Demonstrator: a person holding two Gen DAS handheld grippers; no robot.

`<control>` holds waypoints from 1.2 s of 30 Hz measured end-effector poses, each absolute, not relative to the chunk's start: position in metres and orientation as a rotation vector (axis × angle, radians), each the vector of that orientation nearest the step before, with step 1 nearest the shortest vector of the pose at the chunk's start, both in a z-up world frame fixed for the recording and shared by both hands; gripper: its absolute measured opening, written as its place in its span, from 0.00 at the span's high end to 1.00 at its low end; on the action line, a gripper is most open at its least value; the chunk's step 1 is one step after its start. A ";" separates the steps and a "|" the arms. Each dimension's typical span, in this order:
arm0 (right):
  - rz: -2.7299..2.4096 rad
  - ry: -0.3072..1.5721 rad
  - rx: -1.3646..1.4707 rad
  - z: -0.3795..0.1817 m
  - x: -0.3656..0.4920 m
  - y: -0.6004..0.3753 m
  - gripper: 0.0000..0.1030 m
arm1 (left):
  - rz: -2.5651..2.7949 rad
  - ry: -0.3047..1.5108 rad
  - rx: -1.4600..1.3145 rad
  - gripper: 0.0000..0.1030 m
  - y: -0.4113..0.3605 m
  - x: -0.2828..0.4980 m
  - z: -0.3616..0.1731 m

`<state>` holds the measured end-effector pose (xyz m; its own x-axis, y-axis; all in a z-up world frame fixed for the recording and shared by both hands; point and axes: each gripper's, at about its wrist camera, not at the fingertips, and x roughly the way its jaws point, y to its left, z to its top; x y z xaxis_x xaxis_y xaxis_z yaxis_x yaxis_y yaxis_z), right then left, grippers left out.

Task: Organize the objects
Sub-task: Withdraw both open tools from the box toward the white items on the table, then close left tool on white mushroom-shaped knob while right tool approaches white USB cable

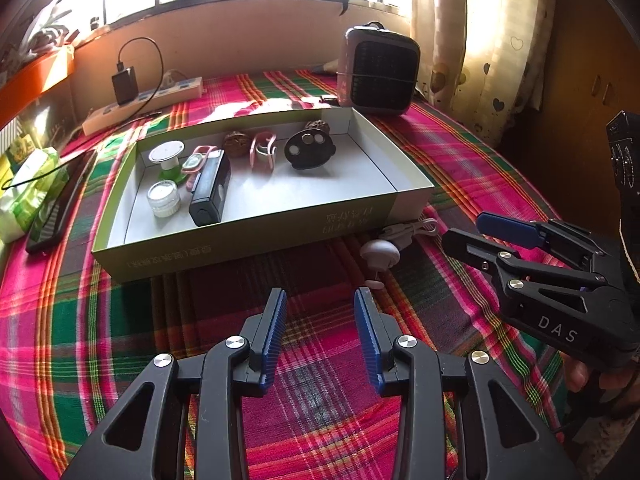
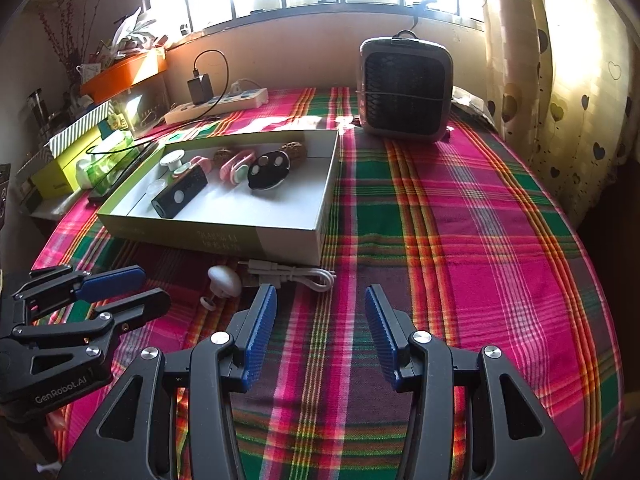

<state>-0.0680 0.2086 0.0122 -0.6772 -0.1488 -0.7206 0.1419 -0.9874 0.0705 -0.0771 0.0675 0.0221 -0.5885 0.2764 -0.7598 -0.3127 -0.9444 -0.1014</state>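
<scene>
Left gripper (image 1: pixel 320 312) with blue fingers (image 1: pixel 276 332) apart over plaid table (image 1: pixel 120 340), shallow box (image 1: pixel 256 236) of small items beyond, white knob (image 1: pixel 380 254) near it, right gripper (image 1: pixel 476 228) at right, empty.

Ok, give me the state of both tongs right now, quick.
Left tongs: open, holding nothing, above the plaid cloth.
Right tongs: open, holding nothing, near the white cable.

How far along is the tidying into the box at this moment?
Mostly done: the box already holds several small items, among them a black case and a black disc. Nothing is in hand; left gripper and right gripper are both open and empty. Left outside: a white knob and a white cable.
</scene>
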 end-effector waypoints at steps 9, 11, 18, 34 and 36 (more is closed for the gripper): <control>-2.645 0.008 1.233 0.003 -0.088 0.209 0.50 | 2.502 0.030 -1.222 0.65 0.072 -0.079 0.017; -2.632 0.035 1.238 0.002 -0.092 0.208 0.50 | 2.497 0.025 -1.224 0.65 0.072 -0.080 0.017; -2.546 0.084 1.233 -0.001 -0.093 0.203 0.49 | 2.495 0.019 -1.234 0.65 0.073 -0.083 0.016; -2.587 0.157 1.242 0.000 -0.084 0.213 0.49 | 2.426 0.004 -1.243 0.63 0.095 -0.099 0.013; -2.590 0.155 1.247 0.000 -0.085 0.214 0.49 | 2.424 0.026 -1.244 0.63 0.100 -0.102 0.012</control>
